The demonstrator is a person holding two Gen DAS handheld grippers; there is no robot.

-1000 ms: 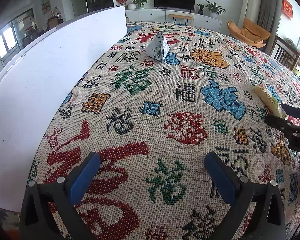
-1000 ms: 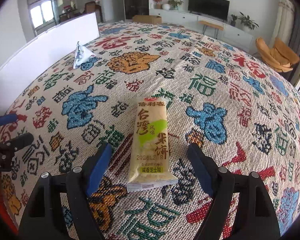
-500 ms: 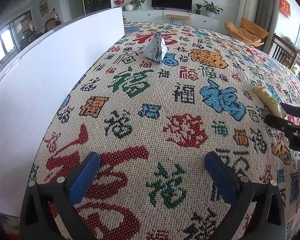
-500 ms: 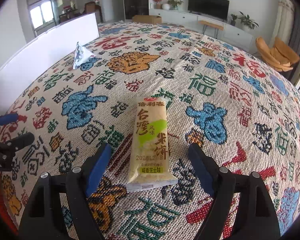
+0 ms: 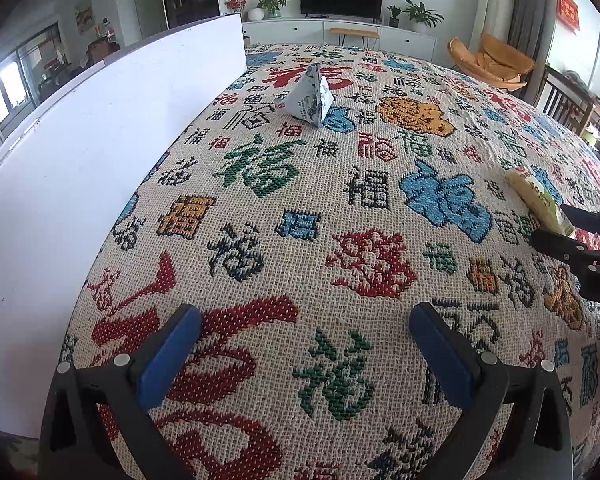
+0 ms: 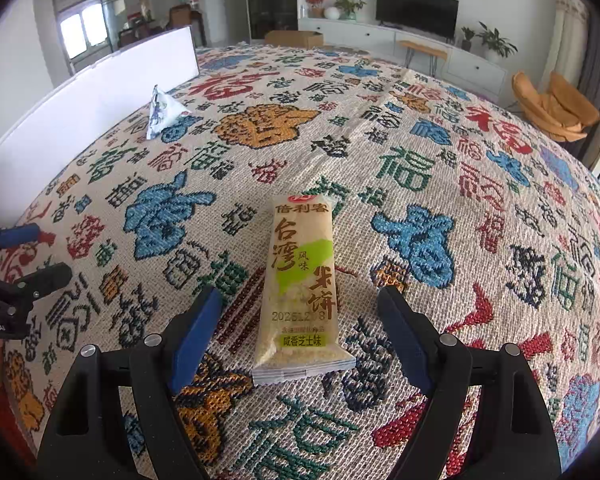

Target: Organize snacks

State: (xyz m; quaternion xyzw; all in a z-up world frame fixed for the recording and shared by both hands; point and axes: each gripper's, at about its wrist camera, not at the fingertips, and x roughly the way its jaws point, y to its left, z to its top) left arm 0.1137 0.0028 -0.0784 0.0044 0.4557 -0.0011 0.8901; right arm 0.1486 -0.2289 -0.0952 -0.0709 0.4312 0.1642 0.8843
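Left tongs nudged forward toward white pyramid-shaped snack pouch, jaws apart, right tongs apart astride yellow-green rice cracker packet, its far end half hidden in left view, patterned woven surface.

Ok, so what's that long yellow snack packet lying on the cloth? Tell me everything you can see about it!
The snack packet is a long, narrow, see-through plastic wrapper with pale yellow crumbly food inside. It has a green patch, big brown Chinese writing, a small red logo on top and a printed date. Both ends are sealed flat. It lies flat on the patterned cloth, its near end between the open blue pads of the right tool, which don't touch it. From the left tool's view it shows at the far right.
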